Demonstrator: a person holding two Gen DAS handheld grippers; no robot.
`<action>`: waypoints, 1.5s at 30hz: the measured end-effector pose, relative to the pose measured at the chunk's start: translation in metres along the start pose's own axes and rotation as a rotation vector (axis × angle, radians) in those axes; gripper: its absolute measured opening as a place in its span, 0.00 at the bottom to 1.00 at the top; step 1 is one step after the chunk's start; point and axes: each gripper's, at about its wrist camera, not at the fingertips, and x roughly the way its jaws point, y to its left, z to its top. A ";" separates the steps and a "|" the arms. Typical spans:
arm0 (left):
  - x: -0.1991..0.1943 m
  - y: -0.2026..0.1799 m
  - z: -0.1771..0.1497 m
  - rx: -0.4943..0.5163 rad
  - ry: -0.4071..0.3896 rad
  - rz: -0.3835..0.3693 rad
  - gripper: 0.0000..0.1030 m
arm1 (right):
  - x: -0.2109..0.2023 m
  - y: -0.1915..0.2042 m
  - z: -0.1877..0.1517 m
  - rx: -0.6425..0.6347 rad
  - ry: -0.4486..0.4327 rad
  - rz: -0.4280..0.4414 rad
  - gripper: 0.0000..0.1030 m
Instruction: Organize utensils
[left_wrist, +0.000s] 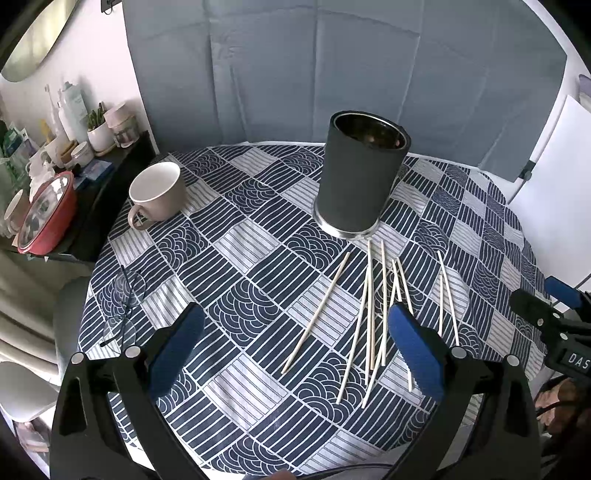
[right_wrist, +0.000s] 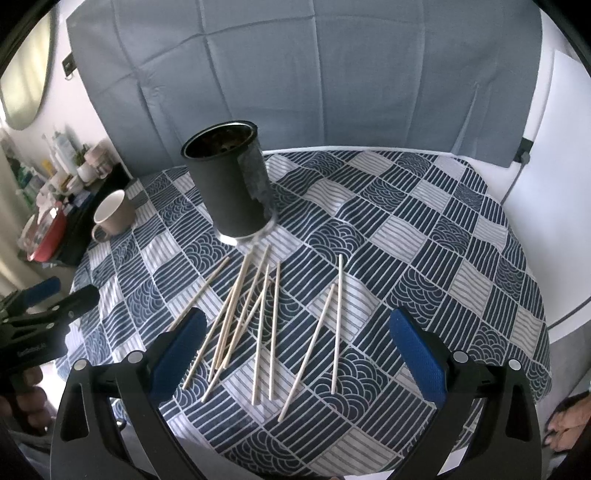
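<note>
Several pale wooden chopsticks (left_wrist: 373, 314) lie loose on the patterned tablecloth in front of a dark upright cylinder holder (left_wrist: 360, 177). They also show in the right wrist view (right_wrist: 258, 325), below the holder (right_wrist: 232, 184). My left gripper (left_wrist: 295, 347) is open and empty above the cloth, left of most sticks. My right gripper (right_wrist: 297, 350) is open and empty, hovering over the near ends of the sticks. The right gripper shows at the left view's right edge (left_wrist: 554, 306); the left gripper shows at the right view's left edge (right_wrist: 48, 302).
A beige mug (left_wrist: 159, 192) stands at the table's left. Glasses (left_wrist: 123, 306) lie near the left edge. A side shelf (left_wrist: 48, 177) with bottles and a red bowl is beyond the table's left. A grey cloth backdrop (left_wrist: 332, 66) hangs behind.
</note>
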 end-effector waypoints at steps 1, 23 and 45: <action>0.000 0.000 0.001 0.000 0.001 0.000 0.94 | 0.001 0.000 0.001 0.001 0.002 0.001 0.92; 0.060 -0.001 0.003 0.079 0.202 0.007 0.94 | 0.068 -0.046 0.001 0.170 0.251 0.090 0.92; 0.156 0.002 -0.019 0.142 0.413 0.088 0.94 | 0.160 -0.068 -0.022 -0.050 0.357 -0.195 0.92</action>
